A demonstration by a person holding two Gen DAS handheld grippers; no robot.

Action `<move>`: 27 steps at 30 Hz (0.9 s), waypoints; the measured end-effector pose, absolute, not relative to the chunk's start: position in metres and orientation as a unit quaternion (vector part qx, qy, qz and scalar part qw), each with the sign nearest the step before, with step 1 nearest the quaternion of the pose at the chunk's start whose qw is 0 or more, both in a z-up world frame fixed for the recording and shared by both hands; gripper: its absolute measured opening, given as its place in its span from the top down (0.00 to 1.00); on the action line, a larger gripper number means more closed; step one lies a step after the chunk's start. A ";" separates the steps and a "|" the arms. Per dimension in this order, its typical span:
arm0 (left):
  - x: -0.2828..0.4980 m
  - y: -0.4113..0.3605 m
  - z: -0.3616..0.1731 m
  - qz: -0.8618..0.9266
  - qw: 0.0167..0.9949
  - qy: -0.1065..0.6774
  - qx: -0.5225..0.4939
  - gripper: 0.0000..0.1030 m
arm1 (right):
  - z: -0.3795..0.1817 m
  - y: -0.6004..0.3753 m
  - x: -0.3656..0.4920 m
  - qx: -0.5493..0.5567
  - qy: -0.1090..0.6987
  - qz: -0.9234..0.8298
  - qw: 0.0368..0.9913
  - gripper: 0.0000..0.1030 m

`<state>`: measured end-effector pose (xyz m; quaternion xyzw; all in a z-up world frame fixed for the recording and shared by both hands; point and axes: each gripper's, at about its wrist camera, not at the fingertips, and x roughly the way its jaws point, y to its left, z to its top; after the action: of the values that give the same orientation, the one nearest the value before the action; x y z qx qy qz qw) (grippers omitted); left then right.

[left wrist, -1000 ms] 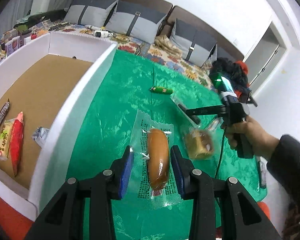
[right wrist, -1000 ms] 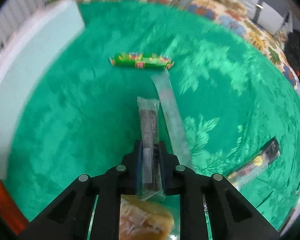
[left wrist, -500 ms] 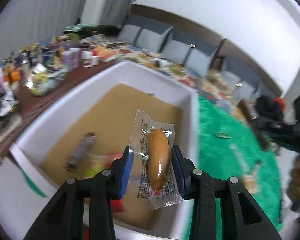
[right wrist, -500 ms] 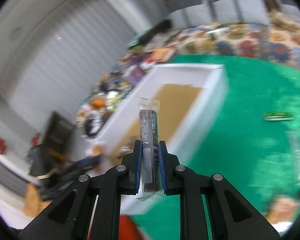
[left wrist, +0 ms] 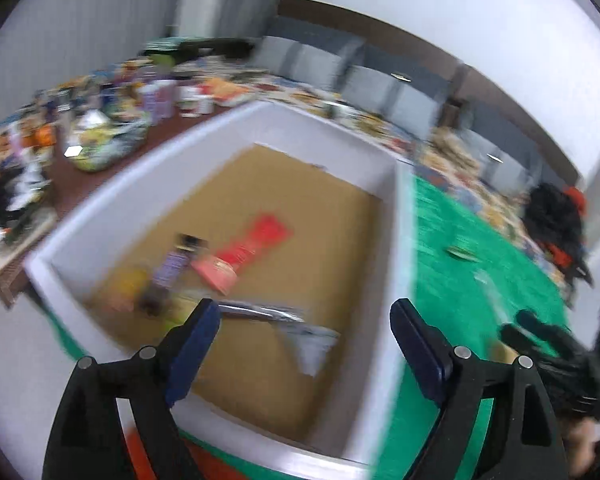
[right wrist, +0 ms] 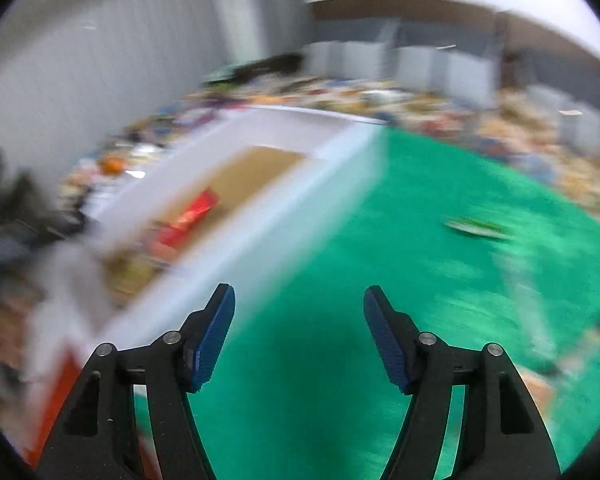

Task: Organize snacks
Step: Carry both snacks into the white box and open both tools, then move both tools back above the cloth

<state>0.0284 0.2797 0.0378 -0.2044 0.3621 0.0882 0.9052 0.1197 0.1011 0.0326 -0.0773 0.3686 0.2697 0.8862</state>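
Note:
My left gripper (left wrist: pixel 305 340) is open and empty over the near right corner of the white box (left wrist: pixel 400 216) with a brown floor. Several snacks lie blurred inside it: a red packet (left wrist: pixel 256 240), a purple bar (left wrist: pixel 172 268), and a silvery wrapper (left wrist: pixel 296 328) just past my fingertips. My right gripper (right wrist: pixel 299 332) is open and empty above the green cloth (right wrist: pixel 380 260), right of the box wall (right wrist: pixel 268 216). A green snack stick (right wrist: pixel 480 228) lies on the cloth at the right, and shows small in the left wrist view (left wrist: pixel 464 252). Both views are motion-blurred.
A cluttered brown table (left wrist: pixel 100 136) with bottles and packets stands left of the box. Grey sofa cushions (left wrist: pixel 380 84) line the back wall. Blurred packets (right wrist: pixel 540 312) lie on the cloth at the right. The right gripper's black body (left wrist: pixel 556 356) shows at the right edge.
Both grippers opened and let go of their snacks: the left dropped the wrapped sausage bun, the right the dark bar. Both are sweeping sideways near the box.

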 end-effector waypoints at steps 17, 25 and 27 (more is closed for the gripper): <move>0.138 0.049 -0.064 -0.066 0.885 0.458 -0.045 0.00 | -0.064 -0.228 0.110 -0.010 0.439 -0.102 0.893 0.25; 0.173 0.052 -0.107 -0.016 0.886 0.464 0.008 0.00 | -0.068 -0.247 0.106 0.041 0.433 -0.103 0.895 0.14; 0.171 0.053 -0.108 -0.016 0.893 0.450 0.006 0.00 | -0.069 -0.247 0.106 0.040 0.434 -0.101 0.894 0.13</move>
<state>0.1707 0.0534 -0.1083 0.0061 0.4498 -0.0163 0.8930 0.1056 -0.2465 -0.0689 0.0400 0.4342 -0.1013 0.8942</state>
